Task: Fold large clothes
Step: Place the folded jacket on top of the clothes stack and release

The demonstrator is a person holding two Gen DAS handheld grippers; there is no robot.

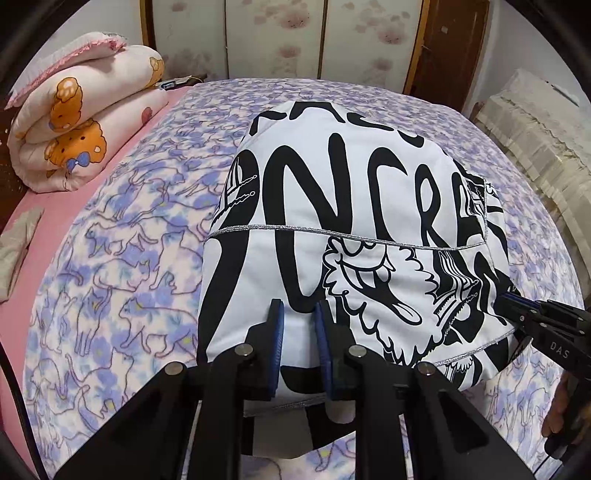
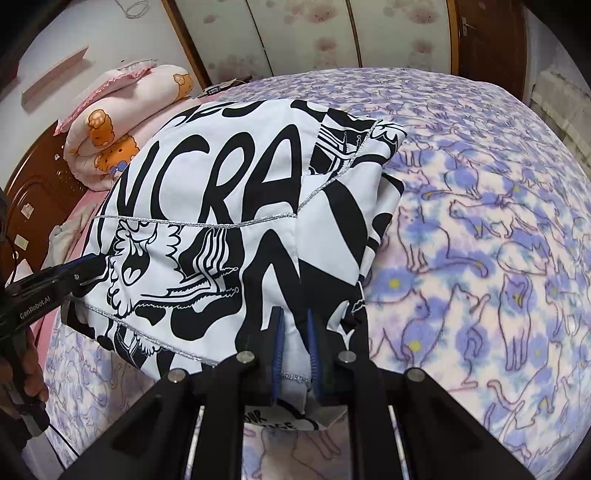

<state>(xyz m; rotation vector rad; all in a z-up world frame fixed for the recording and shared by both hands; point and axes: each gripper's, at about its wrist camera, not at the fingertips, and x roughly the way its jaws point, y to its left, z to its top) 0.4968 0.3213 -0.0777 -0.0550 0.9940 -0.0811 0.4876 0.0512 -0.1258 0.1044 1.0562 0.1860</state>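
Note:
A large white garment with bold black lettering and cartoon print (image 1: 351, 229) lies partly folded on the bed; it also fills the left half of the right wrist view (image 2: 229, 206). My left gripper (image 1: 298, 325) is shut on its near edge, with cloth between the blue pads. My right gripper (image 2: 295, 332) is shut on the near hem at the garment's right side. Each gripper shows in the other's view: the right one (image 1: 517, 306) at the garment's right edge, the left one (image 2: 85, 266) at its left edge.
The bed is covered by a purple cat-print blanket (image 1: 122, 258) (image 2: 480, 240) over a pink sheet (image 1: 48, 221). A rolled bear-print quilt (image 1: 81, 122) (image 2: 122, 125) lies at the headboard end. Wardrobe doors (image 1: 295, 33) stand behind; a covered object (image 1: 535, 133) sits at the right.

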